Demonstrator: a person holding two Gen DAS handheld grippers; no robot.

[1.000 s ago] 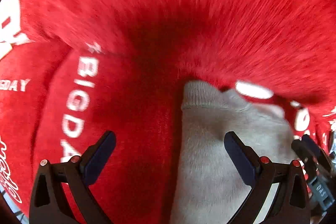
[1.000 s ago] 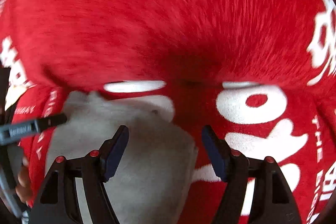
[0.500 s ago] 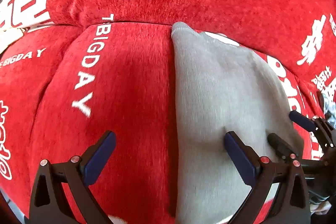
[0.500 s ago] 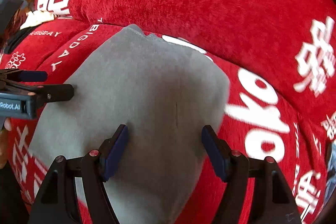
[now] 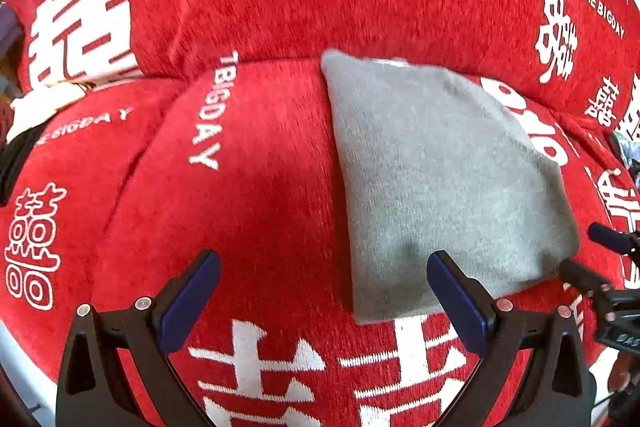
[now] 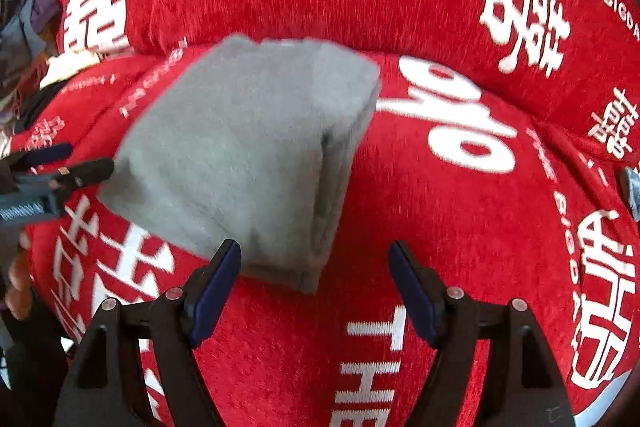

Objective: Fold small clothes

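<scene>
Folded grey garment [image 5: 432,183] lying on my red sofa cover [image 5: 260,207], printed "THE BIGDAY" and "HAPPY WEDDING".
It is a thick, layered rectangle; my left tongs [image 5: 320,301] and right tongs [image 6: 314,285] hover spread apart, gripping nothing.

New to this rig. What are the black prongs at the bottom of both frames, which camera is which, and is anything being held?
There is no robot here: a person holds one two-finger tool in each hand, each with a fisheye camera looking along its fingers. The prongs are the tools' own blue-padded fingers. In the left wrist view the left gripper has its jaws wide open and empty. The right wrist view shows the same for the right gripper. Between them a folded grey knitted garment lies flat on a red plush cover with white lettering. Nothing is held. Each tool also shows at the edge of the other's view.
</scene>
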